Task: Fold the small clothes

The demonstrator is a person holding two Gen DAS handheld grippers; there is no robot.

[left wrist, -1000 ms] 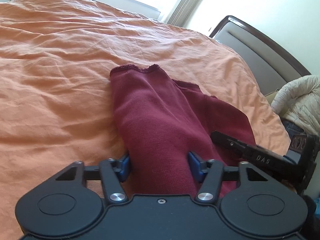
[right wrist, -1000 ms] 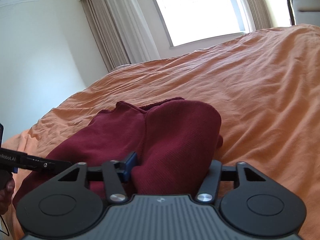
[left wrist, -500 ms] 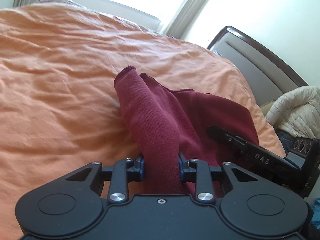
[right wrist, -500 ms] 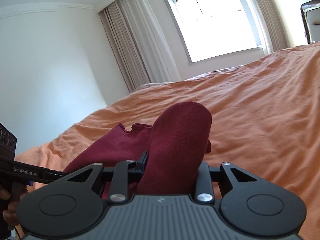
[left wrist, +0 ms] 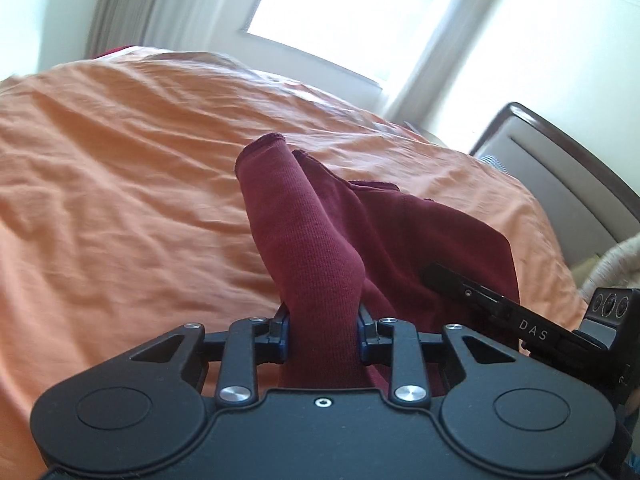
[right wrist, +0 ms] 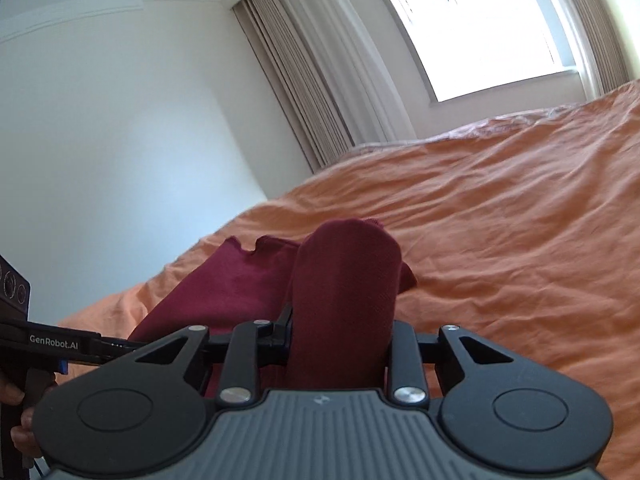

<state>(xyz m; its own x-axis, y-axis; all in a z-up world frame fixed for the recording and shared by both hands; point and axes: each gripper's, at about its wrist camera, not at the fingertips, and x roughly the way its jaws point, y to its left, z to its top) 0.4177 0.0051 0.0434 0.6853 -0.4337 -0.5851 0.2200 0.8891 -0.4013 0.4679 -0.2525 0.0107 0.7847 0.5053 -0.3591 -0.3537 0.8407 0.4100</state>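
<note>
A small maroon knit garment lies on the orange bedspread, its near edge lifted. My left gripper is shut on a bunched fold of it, blue pads pressing both sides. My right gripper is shut on another thick fold of the maroon garment, which stands up between its fingers. In the left wrist view, the right gripper's black finger reaches into the cloth from the right. The right wrist view shows the left gripper's finger entering from the left, with part of a hand below it.
The orange bedspread spreads wide and wrinkled around the garment. A padded headboard stands at the right, with a pale quilted item beside it. A bright window and curtains lie beyond the bed.
Both grippers closed on folds of the maroon garment, then lifted it and carried it forward over the bed. The cloth now stands bunched and raised, and both views tilt higher toward the window.
</note>
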